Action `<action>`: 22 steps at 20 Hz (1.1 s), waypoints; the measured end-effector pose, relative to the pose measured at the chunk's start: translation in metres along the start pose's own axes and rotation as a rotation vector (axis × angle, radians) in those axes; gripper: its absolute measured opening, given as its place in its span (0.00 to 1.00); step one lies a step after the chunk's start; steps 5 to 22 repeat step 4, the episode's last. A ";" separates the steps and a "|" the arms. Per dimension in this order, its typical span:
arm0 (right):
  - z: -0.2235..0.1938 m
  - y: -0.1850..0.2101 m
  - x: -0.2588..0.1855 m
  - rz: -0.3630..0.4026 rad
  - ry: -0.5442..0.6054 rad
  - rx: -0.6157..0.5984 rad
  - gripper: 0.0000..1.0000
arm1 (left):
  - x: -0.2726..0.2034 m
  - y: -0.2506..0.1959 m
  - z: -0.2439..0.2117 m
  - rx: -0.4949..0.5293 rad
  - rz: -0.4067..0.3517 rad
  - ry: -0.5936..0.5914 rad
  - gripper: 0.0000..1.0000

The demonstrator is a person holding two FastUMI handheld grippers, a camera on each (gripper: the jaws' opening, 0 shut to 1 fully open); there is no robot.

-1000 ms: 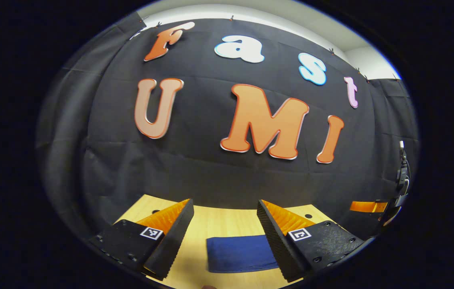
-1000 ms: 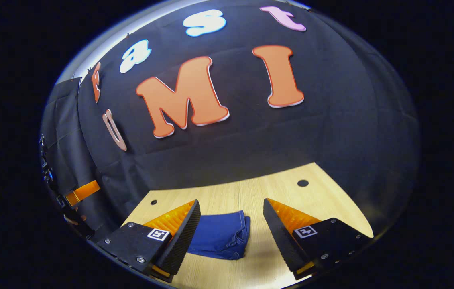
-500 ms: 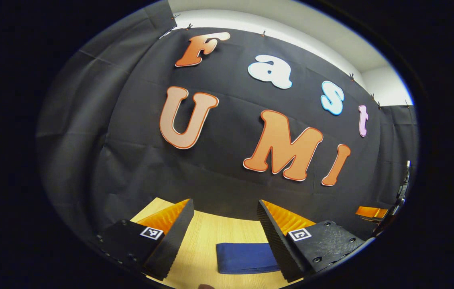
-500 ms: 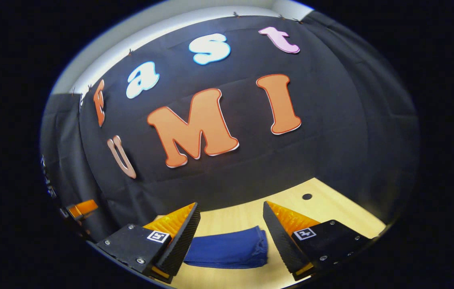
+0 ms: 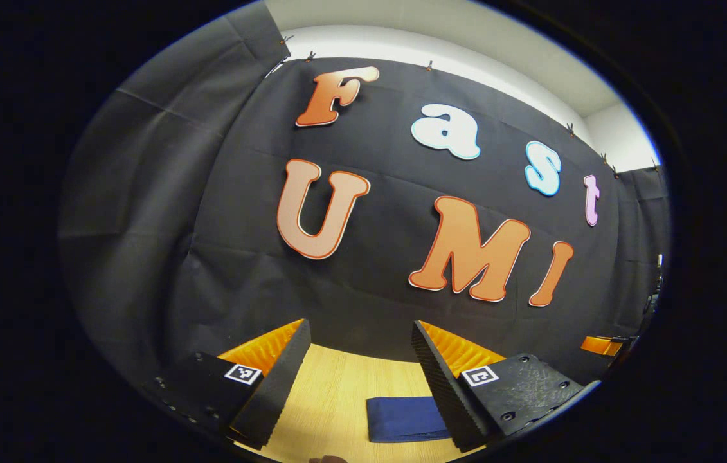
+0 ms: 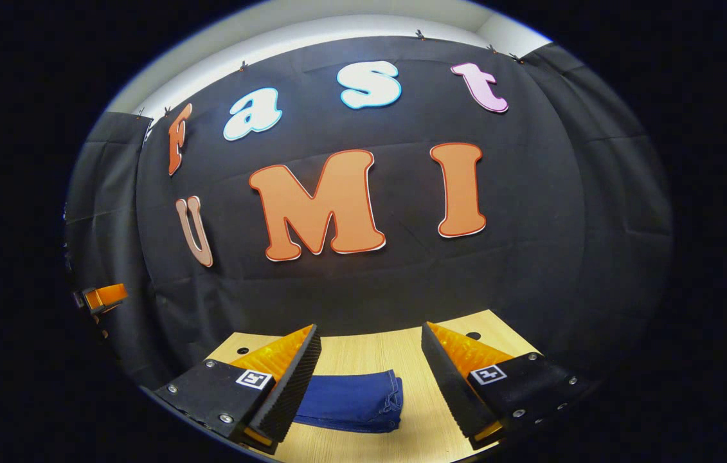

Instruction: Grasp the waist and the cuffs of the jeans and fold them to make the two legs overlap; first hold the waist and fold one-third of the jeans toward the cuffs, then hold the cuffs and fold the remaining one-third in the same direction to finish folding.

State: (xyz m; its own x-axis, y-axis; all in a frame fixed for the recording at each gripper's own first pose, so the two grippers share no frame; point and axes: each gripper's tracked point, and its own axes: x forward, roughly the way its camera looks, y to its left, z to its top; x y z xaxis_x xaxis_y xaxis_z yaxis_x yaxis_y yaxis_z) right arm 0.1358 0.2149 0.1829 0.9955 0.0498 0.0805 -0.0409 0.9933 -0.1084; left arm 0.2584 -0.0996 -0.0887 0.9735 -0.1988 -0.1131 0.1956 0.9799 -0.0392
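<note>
Lying on the table (image 6: pixel 363 350) as a small flat bundle, the jeans (image 6: pixel 350 402) look fully folded, so I judge the last fold done. The left gripper (image 5: pixel 358 373) hangs above the table with its fingers apart, gripping nothing; the jeans (image 5: pixel 405 418) sit below, by one finger. The right gripper (image 6: pixel 369 376) is likewise spread wide and empty above the jeans. What remains, probably, is only to draw both hands clear.
</note>
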 end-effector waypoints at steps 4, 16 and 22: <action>-0.004 0.003 0.003 0.001 0.008 0.013 1.00 | -0.003 0.009 0.002 -0.004 0.013 -0.001 0.97; -0.004 0.003 0.003 0.001 0.008 0.013 1.00 | -0.003 0.009 0.002 -0.004 0.013 -0.001 0.97; -0.004 0.003 0.003 0.001 0.008 0.013 1.00 | -0.003 0.009 0.002 -0.004 0.013 -0.001 0.97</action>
